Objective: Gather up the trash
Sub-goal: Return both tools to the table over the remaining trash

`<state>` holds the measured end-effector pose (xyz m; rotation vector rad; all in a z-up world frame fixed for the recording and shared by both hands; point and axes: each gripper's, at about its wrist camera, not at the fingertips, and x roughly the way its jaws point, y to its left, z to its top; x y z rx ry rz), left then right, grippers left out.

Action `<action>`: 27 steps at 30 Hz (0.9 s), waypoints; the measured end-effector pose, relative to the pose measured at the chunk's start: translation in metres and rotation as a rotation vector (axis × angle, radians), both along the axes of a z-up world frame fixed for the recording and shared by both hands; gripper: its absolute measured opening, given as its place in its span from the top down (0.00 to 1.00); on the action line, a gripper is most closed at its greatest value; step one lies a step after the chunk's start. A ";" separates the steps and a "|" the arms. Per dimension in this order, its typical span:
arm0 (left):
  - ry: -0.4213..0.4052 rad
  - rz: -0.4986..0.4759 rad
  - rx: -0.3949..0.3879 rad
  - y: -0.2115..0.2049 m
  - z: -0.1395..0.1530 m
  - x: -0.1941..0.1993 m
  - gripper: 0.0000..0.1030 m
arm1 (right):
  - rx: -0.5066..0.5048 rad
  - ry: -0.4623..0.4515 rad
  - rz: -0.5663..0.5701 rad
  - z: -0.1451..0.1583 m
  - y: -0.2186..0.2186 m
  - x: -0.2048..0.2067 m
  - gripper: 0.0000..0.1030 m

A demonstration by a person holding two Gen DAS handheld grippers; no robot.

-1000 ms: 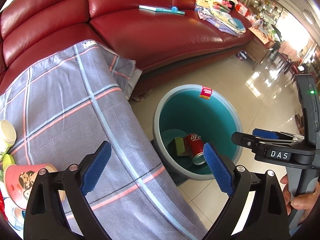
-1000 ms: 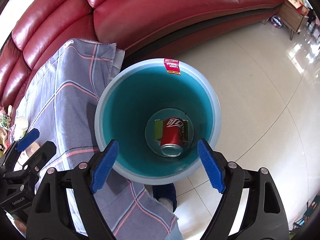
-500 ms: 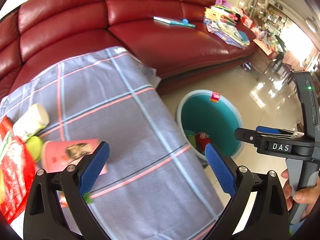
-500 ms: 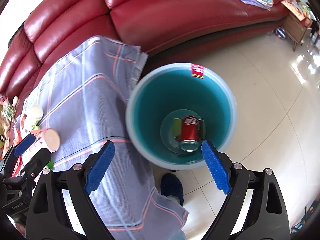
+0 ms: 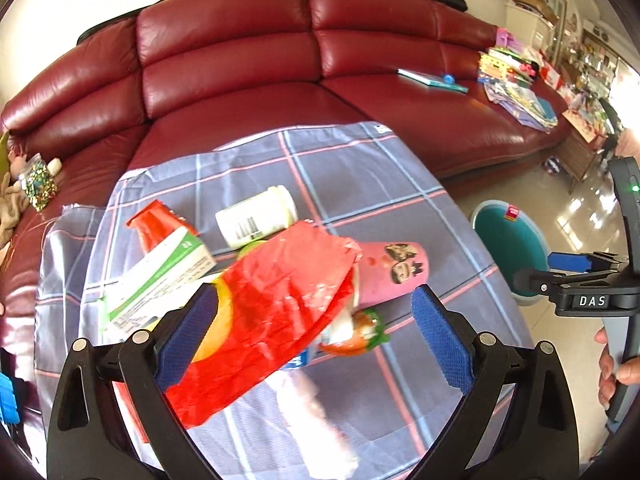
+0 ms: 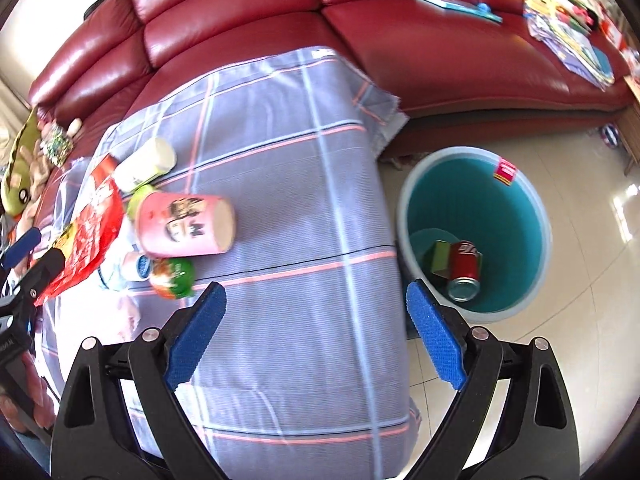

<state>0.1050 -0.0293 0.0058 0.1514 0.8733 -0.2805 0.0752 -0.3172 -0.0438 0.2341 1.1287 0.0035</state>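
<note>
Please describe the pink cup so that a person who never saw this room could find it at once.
A checked cloth covers the table in front of the red sofa. Near its left side lies a pile of trash, and the pink cup lies on its side there, next to the red bag. It alone is pink with cartoon faces printed on it.

Both look down — sharing table (image 5: 340, 184), apparently.

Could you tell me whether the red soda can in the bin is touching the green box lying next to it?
Touching. The right wrist view looks down into the teal bin, where the red soda can lies with its side against the green box, no gap showing between them.
</note>
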 end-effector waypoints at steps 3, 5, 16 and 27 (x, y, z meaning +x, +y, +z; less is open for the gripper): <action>-0.003 0.002 0.026 0.025 0.000 -0.003 0.05 | -0.012 0.001 0.040 0.004 0.024 0.002 0.15; 0.004 -0.008 0.046 0.040 -0.005 -0.005 0.05 | -0.016 0.002 0.057 0.005 0.036 0.002 0.15; 0.135 -0.009 0.084 0.071 -0.067 0.002 0.05 | -0.038 0.027 0.129 -0.002 0.083 0.005 0.15; 0.146 0.109 0.054 0.106 -0.079 0.005 0.05 | -0.050 0.066 0.157 -0.015 0.100 0.014 0.15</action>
